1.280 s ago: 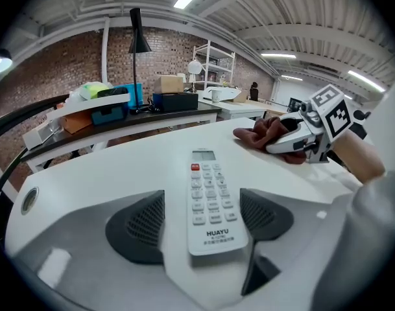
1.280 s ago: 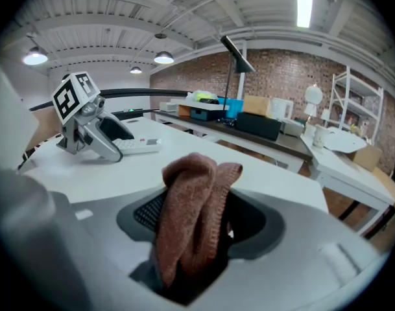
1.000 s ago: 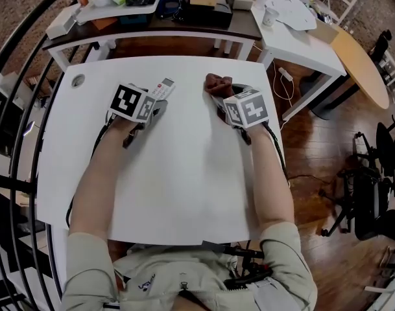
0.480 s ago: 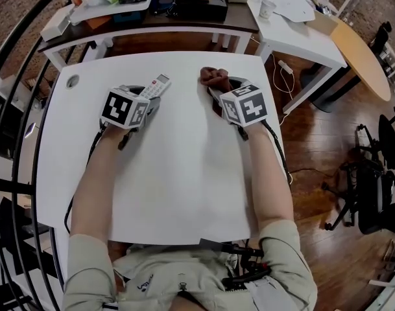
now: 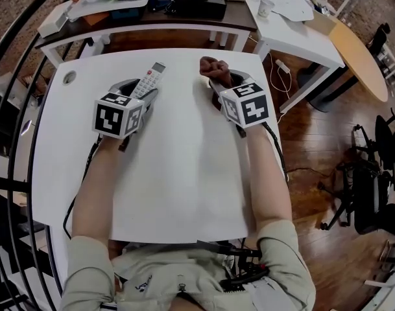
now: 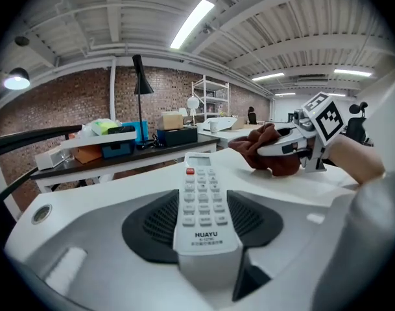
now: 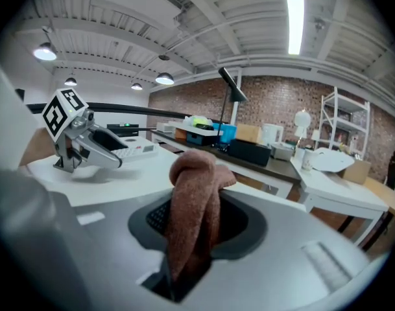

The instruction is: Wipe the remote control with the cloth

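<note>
Remote and cloth gripped, near the white table's (image 5: 184,173) far edge.
Left gripper (image 5: 140,96) jaws just closed, clamp the white remote control (image 5: 152,76); right gripper (image 5: 220,86) jaws just closed, pinch the bunched brown cloth (image 5: 213,65). Head view: marker cubes hide jaws, remote's near end, cloth's lower end.

The white remote control (image 6: 205,206) carries the brand name "HUAYU" in dark capitals on the lower part of its face, just below the rows of buttons. Under the brand runs a shorter line of smaller print, too fine to read with certainty. The legends on the buttons are also too small to make out. The left marker cube (image 5: 117,116) and the right marker cube (image 5: 247,105) bear black-and-white square code patterns, with no letters or numbers.
</note>
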Demonstrator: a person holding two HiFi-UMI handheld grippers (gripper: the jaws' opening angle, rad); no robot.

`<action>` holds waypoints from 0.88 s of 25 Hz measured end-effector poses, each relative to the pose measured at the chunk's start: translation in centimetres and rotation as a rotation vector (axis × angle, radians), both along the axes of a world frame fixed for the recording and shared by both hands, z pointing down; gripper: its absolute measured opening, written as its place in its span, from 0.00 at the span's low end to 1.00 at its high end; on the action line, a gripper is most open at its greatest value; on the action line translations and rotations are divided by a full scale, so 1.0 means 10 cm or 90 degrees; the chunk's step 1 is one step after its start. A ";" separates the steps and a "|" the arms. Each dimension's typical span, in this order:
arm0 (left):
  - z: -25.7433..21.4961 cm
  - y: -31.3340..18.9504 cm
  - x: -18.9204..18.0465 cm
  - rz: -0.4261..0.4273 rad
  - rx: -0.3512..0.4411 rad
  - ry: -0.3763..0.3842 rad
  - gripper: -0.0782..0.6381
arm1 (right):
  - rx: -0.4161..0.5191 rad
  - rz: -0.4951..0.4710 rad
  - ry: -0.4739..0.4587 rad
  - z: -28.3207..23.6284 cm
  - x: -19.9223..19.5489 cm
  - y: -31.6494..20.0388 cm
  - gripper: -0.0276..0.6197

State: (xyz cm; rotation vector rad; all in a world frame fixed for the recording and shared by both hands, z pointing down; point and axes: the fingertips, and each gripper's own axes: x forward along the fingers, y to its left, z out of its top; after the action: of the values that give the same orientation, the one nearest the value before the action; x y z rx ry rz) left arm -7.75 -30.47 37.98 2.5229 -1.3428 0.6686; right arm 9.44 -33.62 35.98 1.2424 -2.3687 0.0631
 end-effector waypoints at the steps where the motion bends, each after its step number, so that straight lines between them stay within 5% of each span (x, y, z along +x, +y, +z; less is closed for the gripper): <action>1: -0.07 0.02 0.02 -0.003 0.019 -0.001 0.45 | 0.009 0.000 0.000 -0.05 0.01 0.01 0.21; 13: -0.85 0.59 0.08 -0.021 0.232 -0.048 0.45 | 0.184 0.004 -0.018 -0.94 -0.03 0.58 0.20; 22: -1.02 1.09 0.19 -0.019 0.378 -0.147 0.45 | 0.345 0.004 -0.019 -1.39 -0.12 1.36 0.20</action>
State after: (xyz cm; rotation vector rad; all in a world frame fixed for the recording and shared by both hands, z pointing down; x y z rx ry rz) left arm -5.80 -19.57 27.81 2.9298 -1.8899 0.6441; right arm 8.28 -19.99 22.08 1.4862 -2.4937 -0.5975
